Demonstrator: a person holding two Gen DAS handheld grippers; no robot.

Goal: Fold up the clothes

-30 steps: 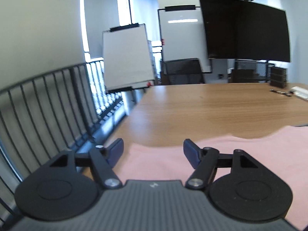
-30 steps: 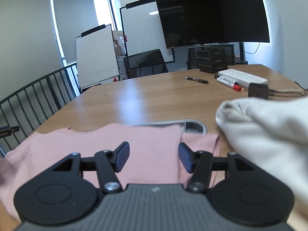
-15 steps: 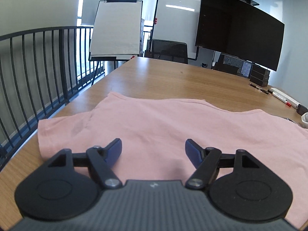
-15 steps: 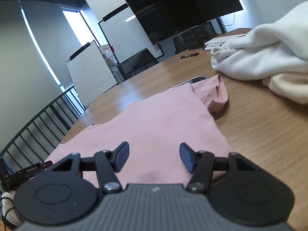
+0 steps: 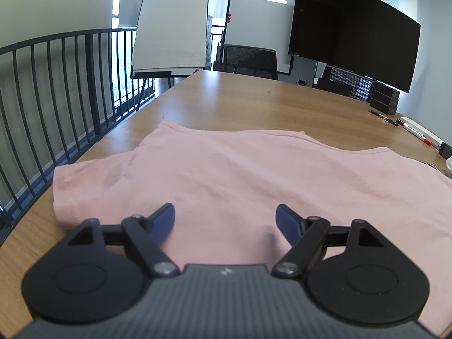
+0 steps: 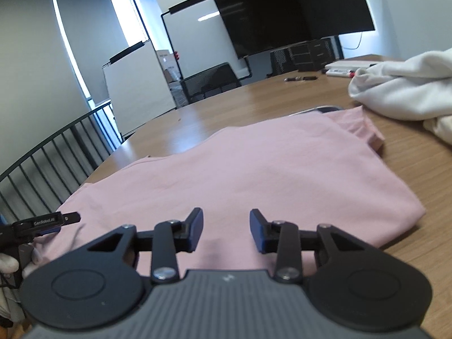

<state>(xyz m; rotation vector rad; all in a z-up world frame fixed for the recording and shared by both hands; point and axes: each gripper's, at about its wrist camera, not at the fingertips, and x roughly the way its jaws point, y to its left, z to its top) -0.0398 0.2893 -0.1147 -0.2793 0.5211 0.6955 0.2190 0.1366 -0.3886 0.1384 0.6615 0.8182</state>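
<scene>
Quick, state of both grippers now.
Left gripper: open, over the pink shirt, opening.
Right gripper: open, closing over the shirt, nothing held.

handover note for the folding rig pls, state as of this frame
Left claw: open, jaws have just been opening, low over the near edge of the pink shirt, nothing pinched.
Right claw: jaws apart and have just been closing, over the same shirt nearer its right side; no cloth visibly clamped.
Shirt lies spread mostly flat on the wooden table, one sleeve bunched at the far right. White garment heaped beside it, untouched.
Done: shirt laid out. Left: every fold, then the white garment.
</scene>
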